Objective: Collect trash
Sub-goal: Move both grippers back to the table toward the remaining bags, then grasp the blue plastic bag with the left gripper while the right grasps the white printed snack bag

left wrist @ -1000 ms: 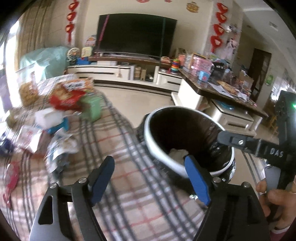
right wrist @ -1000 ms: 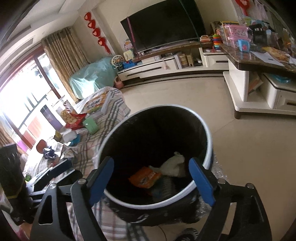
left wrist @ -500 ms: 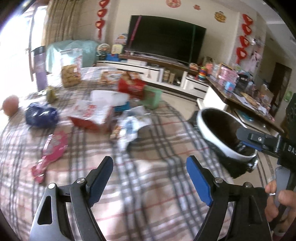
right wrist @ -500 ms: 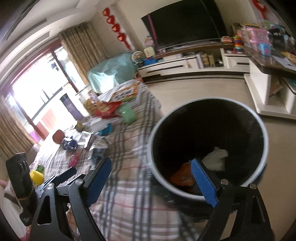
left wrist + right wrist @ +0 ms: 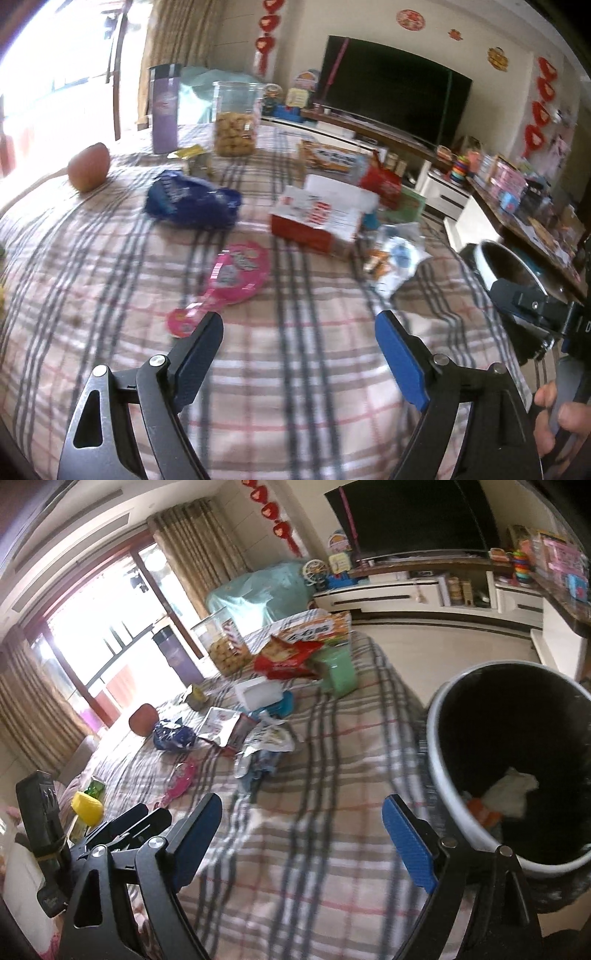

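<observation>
While both tongs are hanging spread and empty over the plaid tablecloth [image 5: 295, 387], the left gripper [image 5: 299, 356] is pointing across the litter: a blue wrapper [image 5: 192, 203] at far left, a pink wrapper [image 5: 236, 277] nearer, a red-and-white carton [image 5: 317, 218], then a crumpled silver packet [image 5: 397, 258]. The right gripper [image 5: 301, 836] is facing the trash bin [image 5: 443, 775] on the right, already holding scraps.

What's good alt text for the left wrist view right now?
The open left gripper hovers empty over a plaid tablecloth strewn with wrappers, nearest a pink wrapper. A blue bag and red-and-white box lie beyond; the bin stands at right.
</observation>
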### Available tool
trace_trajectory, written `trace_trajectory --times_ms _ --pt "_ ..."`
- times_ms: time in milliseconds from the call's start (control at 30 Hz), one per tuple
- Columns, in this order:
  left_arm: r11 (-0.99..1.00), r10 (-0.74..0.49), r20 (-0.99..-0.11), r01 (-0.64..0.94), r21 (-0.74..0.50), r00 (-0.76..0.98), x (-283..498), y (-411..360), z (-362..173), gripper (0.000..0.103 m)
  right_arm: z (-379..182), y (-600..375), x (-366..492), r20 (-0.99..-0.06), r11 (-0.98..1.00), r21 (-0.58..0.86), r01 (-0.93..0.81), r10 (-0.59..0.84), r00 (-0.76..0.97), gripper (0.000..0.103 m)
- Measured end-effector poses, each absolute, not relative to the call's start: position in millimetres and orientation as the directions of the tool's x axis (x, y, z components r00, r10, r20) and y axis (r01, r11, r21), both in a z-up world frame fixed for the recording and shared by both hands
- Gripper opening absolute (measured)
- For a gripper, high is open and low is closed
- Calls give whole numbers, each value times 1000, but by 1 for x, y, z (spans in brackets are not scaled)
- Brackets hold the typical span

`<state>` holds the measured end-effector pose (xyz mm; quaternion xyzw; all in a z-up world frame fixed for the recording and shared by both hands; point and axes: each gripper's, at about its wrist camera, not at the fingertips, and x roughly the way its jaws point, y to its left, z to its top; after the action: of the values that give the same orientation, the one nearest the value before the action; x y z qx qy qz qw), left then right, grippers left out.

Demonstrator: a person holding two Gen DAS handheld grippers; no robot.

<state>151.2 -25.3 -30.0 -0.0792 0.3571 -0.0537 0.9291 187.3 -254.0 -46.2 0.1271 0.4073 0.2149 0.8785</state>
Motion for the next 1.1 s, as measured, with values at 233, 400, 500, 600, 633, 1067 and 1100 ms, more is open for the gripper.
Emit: trace_trajectory --times_ms 233,400,500,600,633,1067,1100 --pt "982 -126 -662 -1 -188 739 165 -6 -29 85 -53 -228 199 -671 876 383 -292 482 564 90" --pt "981 -116 -672 -20 -192 731 189 4 -37 85 -56 -220 209 -674 872 395 -290 489 554 90" --pt "982 -104 -676 -34 -187 729 203 8 -38 85 -59 -216 215 -677 872 396 -287 489 550 90" --pt "979 -101 -688 -51 -197 718 220 13 -41 85 -61 -211 222 -686 881 380 -283 473 553 90" --pt "978 -99 -697 -60 -201 711 228 15 -43 85 -62 -210 224 -688 882 377 -283 471 552 90" --pt "975 4 -728 -163 -148 685 312 24 -53 85 -76 -196 258 -709 875 397 -276 483 513 90" --pt "974 12 -735 -174 -145 678 318 25 -57 85 -78 -196 260 -711 875 400 -275 485 509 90"
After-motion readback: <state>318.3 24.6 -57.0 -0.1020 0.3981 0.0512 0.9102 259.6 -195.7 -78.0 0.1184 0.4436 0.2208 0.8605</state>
